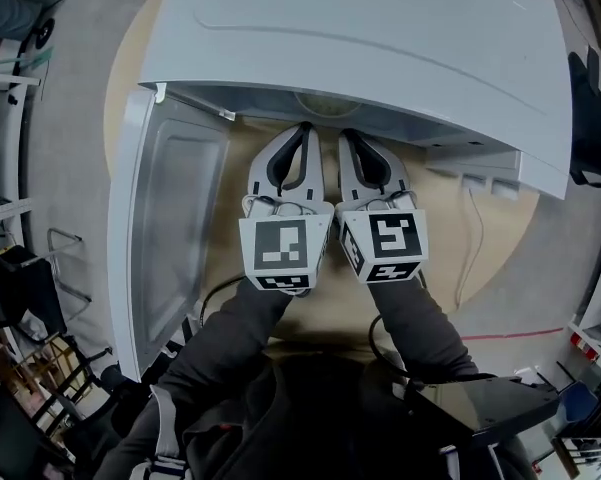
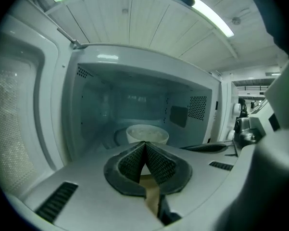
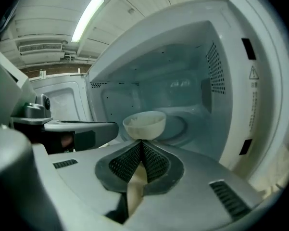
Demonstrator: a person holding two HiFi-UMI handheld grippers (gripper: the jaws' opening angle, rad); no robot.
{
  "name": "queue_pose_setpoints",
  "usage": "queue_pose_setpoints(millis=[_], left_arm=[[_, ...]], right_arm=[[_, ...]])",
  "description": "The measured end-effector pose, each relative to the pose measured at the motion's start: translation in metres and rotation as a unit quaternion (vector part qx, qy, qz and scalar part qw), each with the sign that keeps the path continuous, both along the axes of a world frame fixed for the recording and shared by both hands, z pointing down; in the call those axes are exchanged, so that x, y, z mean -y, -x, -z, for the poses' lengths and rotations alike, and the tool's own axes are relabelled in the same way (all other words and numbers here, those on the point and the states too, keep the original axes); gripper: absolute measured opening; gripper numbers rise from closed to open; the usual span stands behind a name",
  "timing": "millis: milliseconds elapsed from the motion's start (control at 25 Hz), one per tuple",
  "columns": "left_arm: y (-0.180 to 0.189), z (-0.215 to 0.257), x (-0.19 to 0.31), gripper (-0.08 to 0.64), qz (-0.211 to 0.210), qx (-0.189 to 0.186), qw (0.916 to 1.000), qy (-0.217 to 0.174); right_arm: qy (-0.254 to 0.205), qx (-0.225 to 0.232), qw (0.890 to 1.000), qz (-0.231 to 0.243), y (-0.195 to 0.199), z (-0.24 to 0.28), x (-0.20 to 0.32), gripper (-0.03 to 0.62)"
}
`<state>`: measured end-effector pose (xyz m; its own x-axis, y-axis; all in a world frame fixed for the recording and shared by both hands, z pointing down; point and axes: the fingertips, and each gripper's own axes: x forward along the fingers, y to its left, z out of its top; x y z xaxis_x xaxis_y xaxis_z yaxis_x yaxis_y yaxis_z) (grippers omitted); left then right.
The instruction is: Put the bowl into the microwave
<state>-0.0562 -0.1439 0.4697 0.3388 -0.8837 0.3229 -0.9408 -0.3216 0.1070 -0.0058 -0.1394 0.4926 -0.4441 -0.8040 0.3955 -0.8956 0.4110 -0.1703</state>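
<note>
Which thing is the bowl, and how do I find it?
Look at the big white microwave with its door swung open. Inside, on the cavity floor, sits one small cream bowl. It is the only dish in there.

White microwave [image 1: 380,48]; cavity pale blue-grey, dotted vent patches on the walls. Off-white bowl [image 3: 144,124]. Pale grey shells on left gripper [image 2: 144,143] and right gripper [image 3: 142,142]; black pads [image 2: 158,165] with a fine mesh texture. Black-and-white square markers on cubes [image 1: 283,248]. Dark grey sleeves [image 1: 230,338]. Tan table [image 1: 500,238], grey floor [image 1: 70,118] with a thin red line [image 1: 525,333].
</note>
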Motion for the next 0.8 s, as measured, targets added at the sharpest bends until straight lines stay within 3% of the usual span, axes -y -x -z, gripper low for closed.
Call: queue_pose_setpoints(millis=[280, 800], left_arm=[[0.001, -0.013, 0.021, 0.009, -0.003, 0.0, 0.9998, 0.017], [0.008, -0.006, 0.056, 0.009, 0.007, 0.006, 0.9999, -0.005]], right_arm=[[0.02, 0.008, 1.0, 0.012, 0.006, -0.013, 0.019, 0.009], [0.013, 0.008, 1.0, 0.019, 0.013, -0.007, 0.047, 0.009]])
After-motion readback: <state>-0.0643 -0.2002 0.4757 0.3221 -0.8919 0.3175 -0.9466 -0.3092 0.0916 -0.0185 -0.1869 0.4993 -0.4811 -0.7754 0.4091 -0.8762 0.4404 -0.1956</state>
